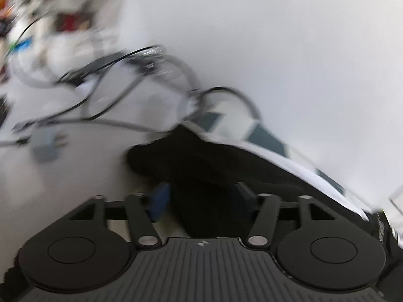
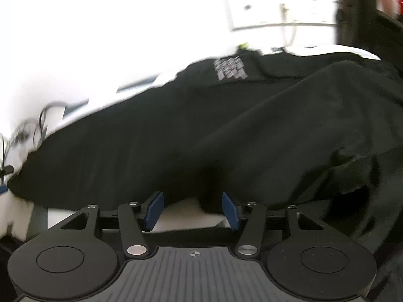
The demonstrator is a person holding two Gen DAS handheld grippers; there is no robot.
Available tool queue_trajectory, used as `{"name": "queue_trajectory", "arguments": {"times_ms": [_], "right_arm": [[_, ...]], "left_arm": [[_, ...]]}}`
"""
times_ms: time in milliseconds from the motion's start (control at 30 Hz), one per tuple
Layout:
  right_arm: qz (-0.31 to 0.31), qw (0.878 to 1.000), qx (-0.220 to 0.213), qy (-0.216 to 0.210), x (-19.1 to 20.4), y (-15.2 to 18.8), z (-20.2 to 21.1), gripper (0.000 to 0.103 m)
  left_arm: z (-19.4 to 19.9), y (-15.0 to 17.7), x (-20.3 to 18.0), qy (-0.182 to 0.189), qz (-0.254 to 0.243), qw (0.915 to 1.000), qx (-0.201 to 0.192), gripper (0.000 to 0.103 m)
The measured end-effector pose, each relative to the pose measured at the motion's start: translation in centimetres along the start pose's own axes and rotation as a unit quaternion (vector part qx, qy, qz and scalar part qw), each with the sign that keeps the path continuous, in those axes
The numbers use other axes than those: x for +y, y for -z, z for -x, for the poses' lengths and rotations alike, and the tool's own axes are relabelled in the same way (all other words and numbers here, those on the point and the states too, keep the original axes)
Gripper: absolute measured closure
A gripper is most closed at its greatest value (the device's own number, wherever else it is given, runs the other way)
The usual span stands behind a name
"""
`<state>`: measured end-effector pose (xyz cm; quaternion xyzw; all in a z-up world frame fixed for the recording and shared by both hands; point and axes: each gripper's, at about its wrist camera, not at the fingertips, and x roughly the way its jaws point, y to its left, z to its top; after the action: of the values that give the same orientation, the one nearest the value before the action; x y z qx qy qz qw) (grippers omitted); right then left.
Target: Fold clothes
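— Left gripper (image 1: 199, 196)? 
— Spread wide, black garment (image 1: 201, 166) lying between its fingers, centre frame.

— Right gripper (image 2: 192, 209)? 
— Released; garment (image 2: 201, 125) draped over the surface (image 2: 186, 214), filling mid-frame.

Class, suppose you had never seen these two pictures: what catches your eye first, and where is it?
A big black garment fills the right wrist view, with a grey printed patch near its top. In the left wrist view black cloth sits between the fingers of the left hand-held gripper, with blurred tangled cables upper left.
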<state>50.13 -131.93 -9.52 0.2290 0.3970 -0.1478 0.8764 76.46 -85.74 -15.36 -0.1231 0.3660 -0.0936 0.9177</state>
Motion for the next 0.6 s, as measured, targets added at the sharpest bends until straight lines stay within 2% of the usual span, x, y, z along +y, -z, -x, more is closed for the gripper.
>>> {"name": "queue_trajectory", "arguments": {"times_ms": [67,133,200,300,400,467,533,600], "right_arm": [[-0.016,1.0,-0.017,0.02,-1.5,-0.5,0.5,0.051],[-0.04,0.998,-0.033,0.046,-3.5,-1.2,0.6,0.048],[-0.061,0.994,-0.054,0.076,-5.5,-1.9,0.6,0.048],[-0.088,0.985,-0.089,0.122,-8.4,-3.1,0.4,0.048],[-0.102,0.981,-0.088,0.14,-10.9,-3.8,-0.9,0.048],[-0.094,0.982,-0.078,0.142,-11.8,-4.0,-2.2,0.048],[-0.077,0.985,-0.066,0.139,-12.1,-4.2,-3.4,0.048],[-0.056,0.987,-0.054,0.141,-11.9,-4.1,-4.2,0.048]], "left_arm": [[-0.5,0.8,-2.8,0.036,-0.051,0.998,0.008,0.035],[-1.6,2.1,-5.6,0.08,-0.106,0.9907,0.032,0.035],[-2.9,3.1,-7.8,0.098,-0.142,0.984,0.042,0.035],[-6.0,3.0,-10.2,0.098,-0.16,0.9806,0.057,0.035],[-9.7,2.0,-12.3,0.075,-0.169,0.9799,0.074,0.035],[-11.9,1.7,-14.4,0.063,-0.207,0.973,0.08,0.036],[-13.7,2.0,-16.2,0.07,-0.24,0.9644,0.085,0.036],[-14.9,2.0,-17.5,0.06,-0.268,0.959,0.071,0.036]]}}
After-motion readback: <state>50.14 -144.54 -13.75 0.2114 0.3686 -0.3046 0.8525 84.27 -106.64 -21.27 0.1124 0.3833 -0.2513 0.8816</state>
